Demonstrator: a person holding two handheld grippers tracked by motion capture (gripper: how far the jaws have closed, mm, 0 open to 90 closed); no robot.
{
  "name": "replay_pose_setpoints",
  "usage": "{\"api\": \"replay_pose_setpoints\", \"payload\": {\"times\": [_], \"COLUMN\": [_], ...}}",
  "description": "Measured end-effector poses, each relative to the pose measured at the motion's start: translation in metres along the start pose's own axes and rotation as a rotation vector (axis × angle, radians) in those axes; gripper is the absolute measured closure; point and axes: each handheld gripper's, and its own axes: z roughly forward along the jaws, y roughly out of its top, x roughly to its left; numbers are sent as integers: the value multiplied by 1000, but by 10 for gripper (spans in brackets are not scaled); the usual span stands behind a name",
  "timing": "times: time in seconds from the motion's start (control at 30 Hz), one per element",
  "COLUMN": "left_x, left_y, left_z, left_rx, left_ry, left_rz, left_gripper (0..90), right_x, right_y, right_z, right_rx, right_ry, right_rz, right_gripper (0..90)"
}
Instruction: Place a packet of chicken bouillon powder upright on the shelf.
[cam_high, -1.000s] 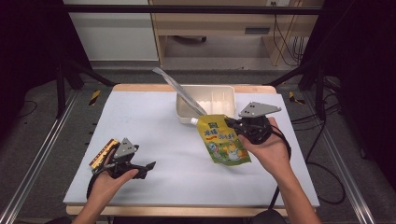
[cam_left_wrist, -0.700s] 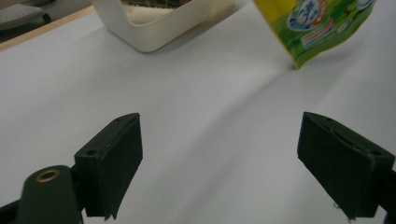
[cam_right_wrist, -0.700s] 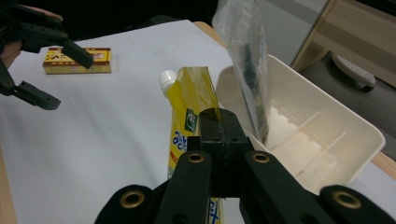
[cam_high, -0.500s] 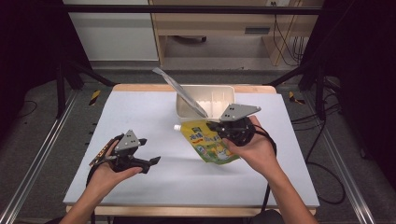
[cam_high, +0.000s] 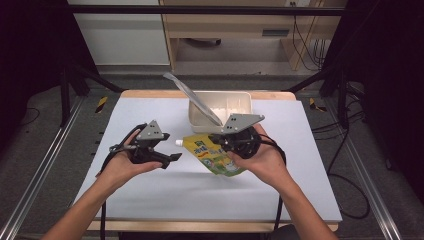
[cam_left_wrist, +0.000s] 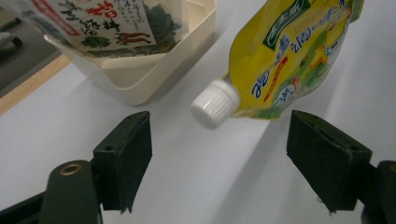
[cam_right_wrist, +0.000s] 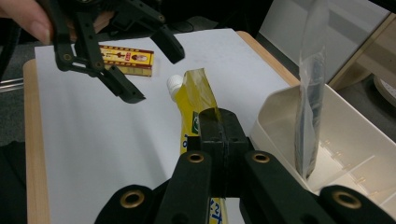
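A: Status on the yellow spouted drink pouch (cam_high: 214, 155)?

B: Right gripper (cam_right_wrist: 219, 122) has its jaws clamped on the pouch's edge and holds it tilted just in front of the cream plastic bin (cam_high: 220, 111), white screw cap (cam_left_wrist: 215, 103) pointing away from the bin toward the left gripper (cam_high: 172, 157). In the high view the pouch's bottom end looks close to the white table mat (cam_high: 150, 195); can't tell if it touches.

A: What changed in the last second?

B: Two things. The pouch swung: it sat off the bin's front right corner, now it's in front of the bin's left half, cap leading. And the left gripper came in from far out at the mat's left edge to just short of the cap.

A: Left jaws?

B: Spread wide, nothing between them. In the left gripper view the cap sits between and ahead of the two pads (cam_left_wrist: 125, 154), not touched.

A: So a two-handed move.

B: My read: right steadies the pouch, left lines up on the cap, to grip or twist it. It needs to advance a bit more before closing.

A: Anything else near the bin?

B: A clear printed packet (cam_high: 192, 97) stands leaning in the bin. A yellow-and-red flat box (cam_right_wrist: 125, 59) lies on the mat beyond the left gripper, well away from the bin.
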Motion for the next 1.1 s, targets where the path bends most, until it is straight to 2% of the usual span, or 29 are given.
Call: {"api": "replay_pose_setpoints", "payload": {"times": [0.17,0.27,0.37,0.53,0.63,0.77,0.83,0.9,0.97,1.1], "left_x": [1,4,5,8,8,8,7,5,3,-2], "left_y": [7,8,7,5,5,6,8,12,17,29], "left_z": [5,6,7,11,12,12,11,10,8,4], "left_rx": [37,35,64,83,101,127,123,129,148,180], "left_ry": [-27,-39,-63,-100,-106,-114,-115,-110,-103,-93], "left_rz": [44,36,53,47,53,70,75,79,115,158], "left_gripper": [237,259,291,383,441,628,675,687,690,693], "right_x": [4,6,8,11,11,8,6,4,2,0], "right_y": [4,5,8,12,13,10,8,6,4,0], "right_z": [3,6,8,11,12,11,10,9,7,3], "right_rx": [-2,-8,-9,-16,-12,-3,0,-1,10,36], "right_ry": [22,43,53,77,79,79,79,80,70,61], "right_rz": [-10,-14,-22,-28,-30,-21,-16,-13,-14,-21], "right_gripper": [900,900,900,900,900,900,900,900,900,893]}}
